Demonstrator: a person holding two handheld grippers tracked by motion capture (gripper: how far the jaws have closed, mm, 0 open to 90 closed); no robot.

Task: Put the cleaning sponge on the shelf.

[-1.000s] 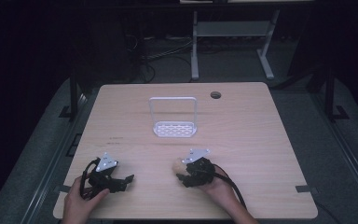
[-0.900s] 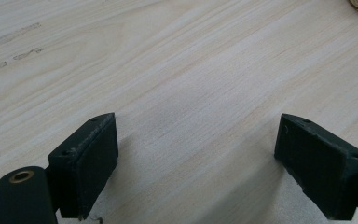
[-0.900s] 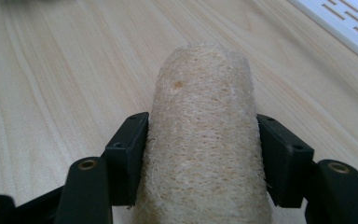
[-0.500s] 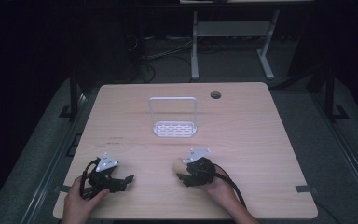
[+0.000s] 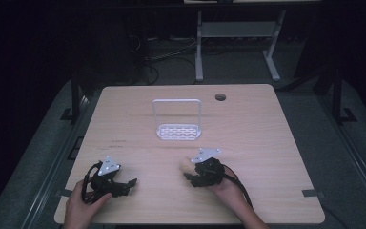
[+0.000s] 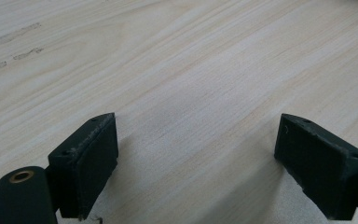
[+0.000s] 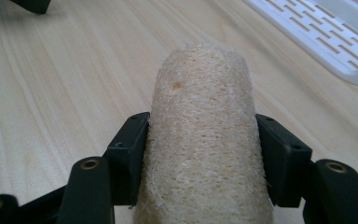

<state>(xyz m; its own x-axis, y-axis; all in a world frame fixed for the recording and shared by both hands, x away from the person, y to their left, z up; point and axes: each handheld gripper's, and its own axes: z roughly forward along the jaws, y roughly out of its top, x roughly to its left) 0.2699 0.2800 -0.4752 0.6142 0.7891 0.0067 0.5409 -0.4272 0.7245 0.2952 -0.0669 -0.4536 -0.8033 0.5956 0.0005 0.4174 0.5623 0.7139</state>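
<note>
Loofah [image 7: 205, 140] sits pinched between the jaws of the right gripper [image 5: 205, 172], low over the near part of the wooden table [image 5: 267, 138], with the white rack [image 5: 177, 125] just beyond. The left gripper [image 5: 108, 182] rests nearby, jaws spread wide.

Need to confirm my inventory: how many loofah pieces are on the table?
1: the loofah sits clamped in the right gripper, near the table's front edge. Another could hide behind the hands.

Loofah [image 7: 203, 140] coarse, fibrous; table [image 5: 267, 138] matt pale wood; rack [image 5: 177, 131] white plastic.
</note>
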